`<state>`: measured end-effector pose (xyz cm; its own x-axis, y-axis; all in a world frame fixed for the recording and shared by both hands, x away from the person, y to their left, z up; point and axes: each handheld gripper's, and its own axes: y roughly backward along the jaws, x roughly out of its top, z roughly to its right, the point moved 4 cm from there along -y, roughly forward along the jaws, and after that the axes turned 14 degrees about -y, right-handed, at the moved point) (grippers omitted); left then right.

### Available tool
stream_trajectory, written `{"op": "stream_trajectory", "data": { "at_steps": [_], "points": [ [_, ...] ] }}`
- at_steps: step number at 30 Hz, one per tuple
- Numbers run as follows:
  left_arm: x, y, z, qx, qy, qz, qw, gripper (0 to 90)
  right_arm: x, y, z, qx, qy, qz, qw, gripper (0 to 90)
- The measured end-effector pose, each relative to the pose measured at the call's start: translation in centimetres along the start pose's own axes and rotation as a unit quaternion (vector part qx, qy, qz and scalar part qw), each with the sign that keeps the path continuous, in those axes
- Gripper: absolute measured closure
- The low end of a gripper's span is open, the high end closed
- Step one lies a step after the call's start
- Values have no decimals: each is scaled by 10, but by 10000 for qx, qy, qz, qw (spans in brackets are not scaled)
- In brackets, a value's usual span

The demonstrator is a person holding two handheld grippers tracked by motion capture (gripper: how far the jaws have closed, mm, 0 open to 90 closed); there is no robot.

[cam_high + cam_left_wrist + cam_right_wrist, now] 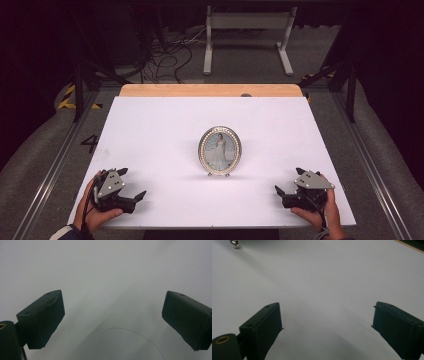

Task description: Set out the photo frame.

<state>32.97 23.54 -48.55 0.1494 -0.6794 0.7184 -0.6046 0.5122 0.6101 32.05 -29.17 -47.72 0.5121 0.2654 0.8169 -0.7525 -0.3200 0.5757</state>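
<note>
Wide bare surface (150, 130) on all sides; lone obstacle mid-surface, an upright oval picture frame (220, 150)

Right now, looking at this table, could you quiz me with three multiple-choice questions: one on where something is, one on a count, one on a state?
1. Where does the frame stand?
A. mid-table, between the two grippers
B. at the far left corner
C. on the floor

2. How many picture frames are on the table?
A. three
B. one
C. two

3. How are the left gripper and right gripper?
A. both shut
B. both open
C. both gripping the frame

Answers: 1 A, it stands upright at the centre. 2 B, a single oval frame shows. 3 B, each gripper view shows its jaws wide apart over bare table.
</note>
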Motion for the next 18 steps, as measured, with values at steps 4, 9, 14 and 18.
{"op": "stream_trajectory", "data": {
  "at_steps": [4,9,14,18],
  "points": [
    [0,0,0,6,25,-14,10000,50,0,0,0,11,7,-13,10000,86],
    [0,-1,0,-4,24,-15,10000,50,-1,-1,0,14,13,-27,10000,86],
    [0,-2,0,-34,9,-20,10000,50,-1,-2,1,15,2,-44,10000,87],
    [0,-4,-1,-11,38,-46,10000,49,-2,-3,0,-6,-13,-69,10000,87]
  ]
}}
